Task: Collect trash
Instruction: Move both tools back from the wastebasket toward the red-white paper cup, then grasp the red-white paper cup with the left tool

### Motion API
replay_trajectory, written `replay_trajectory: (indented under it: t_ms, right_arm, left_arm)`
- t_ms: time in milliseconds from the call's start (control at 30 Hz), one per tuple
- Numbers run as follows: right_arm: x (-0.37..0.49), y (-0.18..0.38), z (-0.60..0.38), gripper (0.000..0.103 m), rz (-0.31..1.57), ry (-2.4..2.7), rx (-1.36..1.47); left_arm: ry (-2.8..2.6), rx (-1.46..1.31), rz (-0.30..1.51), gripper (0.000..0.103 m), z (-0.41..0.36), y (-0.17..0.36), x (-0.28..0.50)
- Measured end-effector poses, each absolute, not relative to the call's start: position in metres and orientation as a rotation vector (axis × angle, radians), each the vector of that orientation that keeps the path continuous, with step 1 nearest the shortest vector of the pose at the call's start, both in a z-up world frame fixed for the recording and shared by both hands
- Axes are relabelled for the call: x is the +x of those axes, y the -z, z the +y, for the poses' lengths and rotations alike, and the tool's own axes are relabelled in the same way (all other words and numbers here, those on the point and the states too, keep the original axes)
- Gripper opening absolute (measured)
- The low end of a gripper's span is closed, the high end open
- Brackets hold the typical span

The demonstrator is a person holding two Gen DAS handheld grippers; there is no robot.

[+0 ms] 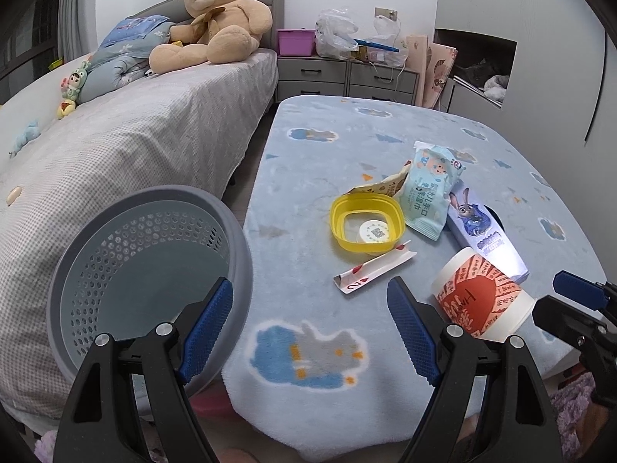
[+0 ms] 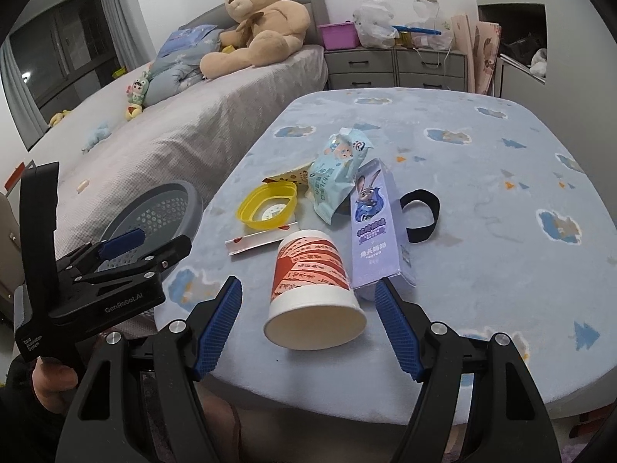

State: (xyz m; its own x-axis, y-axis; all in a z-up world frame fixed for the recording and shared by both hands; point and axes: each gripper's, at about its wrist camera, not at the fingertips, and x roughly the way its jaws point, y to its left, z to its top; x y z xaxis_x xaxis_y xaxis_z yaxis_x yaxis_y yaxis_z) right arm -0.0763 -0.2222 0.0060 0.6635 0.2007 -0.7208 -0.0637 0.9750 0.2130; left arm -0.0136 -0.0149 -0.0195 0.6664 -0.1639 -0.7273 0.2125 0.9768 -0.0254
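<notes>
Trash lies on a blue blanket-covered table: a red-and-white paper cup on its side, a purple rabbit carton, a light blue wipes packet, a yellow plastic lid, a folded playing-card wrapper and a torn tan wrapper. My right gripper is open, its jaws on either side of the cup's mouth, not touching. My left gripper is open and empty over the table's near edge, beside a grey perforated basket. The cup also shows in the left wrist view.
A bed with a big teddy bear stands left of the table. Grey drawers with bags and a pink box stand behind. A black strap loop lies right of the carton. A wardrobe is at right.
</notes>
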Motion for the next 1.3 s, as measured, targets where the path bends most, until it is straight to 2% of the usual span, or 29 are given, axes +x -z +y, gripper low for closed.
replay_trajectory:
  t_ms: [200,533,1233,1300]
  right_arm:
    - [-0.083,-0.007,-0.249,0.070,0.838,-0.086,0.158]
    - [-0.087,0.007,-0.293,0.070,0.837,-0.034,0.310]
    - [-0.085,0.015,-0.303,0.070,0.821,-0.055,0.349]
    - [-0.084,0.016,-0.304,0.070,0.823,-0.052,0.348]
  left_arm:
    - [0.302,0.055,0.793,0.079,-0.027,0.017,-0.030]
    - [0.422,0.117,0.774,0.079,-0.070,0.034,-0.068]
    - [0.372,0.085,0.792,0.078,-0.123,0.063,-0.036]
    - [0.370,0.069,0.797,0.072,-0.124,0.064,-0.030]
